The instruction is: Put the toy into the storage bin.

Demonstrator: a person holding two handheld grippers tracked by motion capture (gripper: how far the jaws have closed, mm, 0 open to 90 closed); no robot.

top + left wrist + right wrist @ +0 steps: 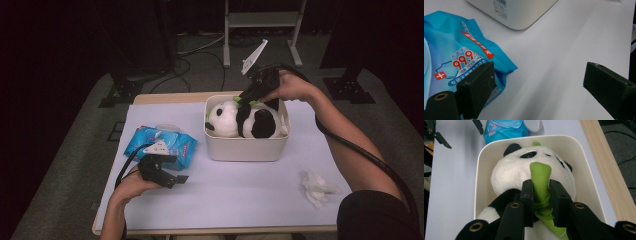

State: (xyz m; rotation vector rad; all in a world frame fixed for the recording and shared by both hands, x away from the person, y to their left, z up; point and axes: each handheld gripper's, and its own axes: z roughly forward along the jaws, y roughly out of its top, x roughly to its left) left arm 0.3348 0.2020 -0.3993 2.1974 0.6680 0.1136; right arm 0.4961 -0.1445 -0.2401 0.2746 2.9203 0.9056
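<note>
One wipes pack (pixel 161 145) left of bin (pixel 244 148), crumpled tissue (pixel 316 187) right.

The high view sits above the near edge of the bench (pixel 240 200) and looks forward and down, so the whole top fits mid-frame. The left gripper view rides low and close, skimming the surface past its own jaws, wipes pack (pixel 456 57) at left, bin (pixel 519 12) corner up top. The right gripper view looks steeply down into that same bin (pixel 480 170), very near, with the pack (pixel 504 127) again at its top edge.
</note>
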